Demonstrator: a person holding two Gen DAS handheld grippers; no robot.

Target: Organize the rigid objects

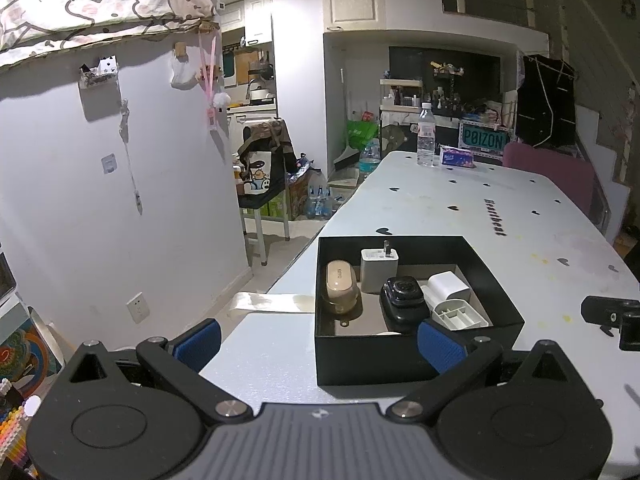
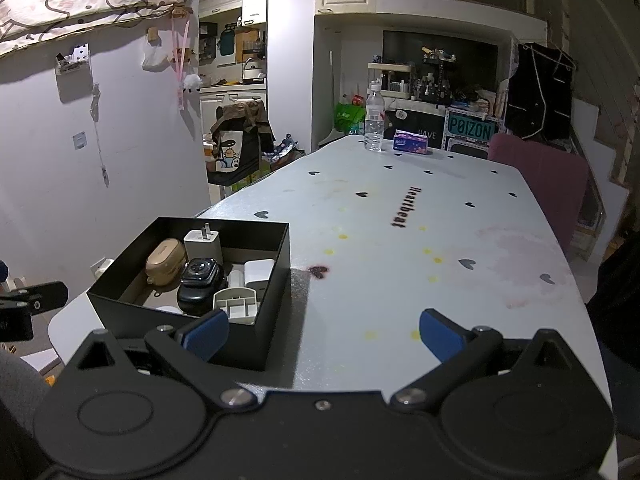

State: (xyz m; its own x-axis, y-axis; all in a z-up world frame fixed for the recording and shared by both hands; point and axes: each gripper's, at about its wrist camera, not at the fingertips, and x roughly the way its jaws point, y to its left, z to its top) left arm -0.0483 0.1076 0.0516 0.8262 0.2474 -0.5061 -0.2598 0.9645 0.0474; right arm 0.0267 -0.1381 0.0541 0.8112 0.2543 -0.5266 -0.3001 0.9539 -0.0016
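Open-topped black rectangular cardboard box (image 1: 416, 356) sits at near-left corner of the white worktop (image 1: 460, 208) w/ small black heart prints. Inside the box, all packed close together: beige rounded earbud case (image 1: 340, 290) at left; white square plug adapter (image 1: 378, 270) w/ metal prongs pointing up, at far side just right of the case; black rounded-square camera-like gadget (image 1: 403, 300) w/ lens on top, in the middle; white rectangular charger block (image 1: 448, 286) to its right; grey-white moulded plastic tray insert (image 1: 460, 314) w/ small compartments at near-right corner.

Left gripper (image 1: 318, 340) hangs at near side of the box, blue-padded fingers (image 1: 200, 342) spread wide, nothing held; right pad overlaps the box's near-right edge in this view, contact can't be told. Right gripper (image 2: 324, 334) is over bare worktop just right of the box, fingers (image 2: 440, 336) also wide apart & empty; its left pad lies in front of the box's near corner.

Far end of worktop: clear plastic water bottle (image 2: 374, 120) upright, blue-pink tissue pack (image 2: 410, 142) just beside it on the right. Pink chair back (image 2: 540, 176) at far-right edge.
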